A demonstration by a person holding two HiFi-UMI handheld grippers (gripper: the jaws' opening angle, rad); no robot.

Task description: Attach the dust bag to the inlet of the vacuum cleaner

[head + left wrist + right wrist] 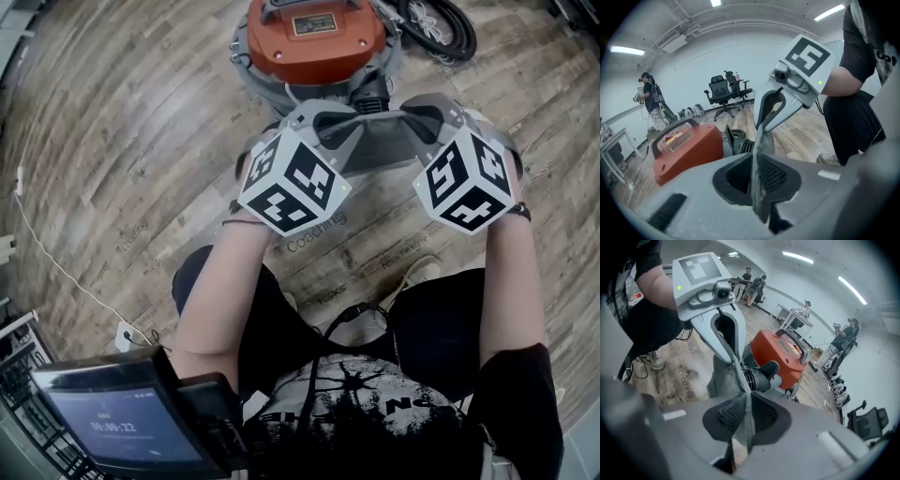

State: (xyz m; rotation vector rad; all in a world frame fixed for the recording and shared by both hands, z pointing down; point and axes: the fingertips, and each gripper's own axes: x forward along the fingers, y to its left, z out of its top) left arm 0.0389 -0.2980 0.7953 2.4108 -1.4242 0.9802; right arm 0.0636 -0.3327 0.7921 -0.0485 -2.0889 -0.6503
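Wood-plank floor (112, 141) of an open workroom. Above it hangs the grey dust bag (375, 150), stretched side to side, one edge pinched in the narrow jaws of the left gripper (757, 183) and the other in those of the right gripper (745, 420). The orange vacuum cleaner (314, 37) stands just beyond the bag, its black inlet (761, 376) facing it roughly midway between the grippers. Whether the bag's opening faces the inlet is likely but cannot be confirmed.
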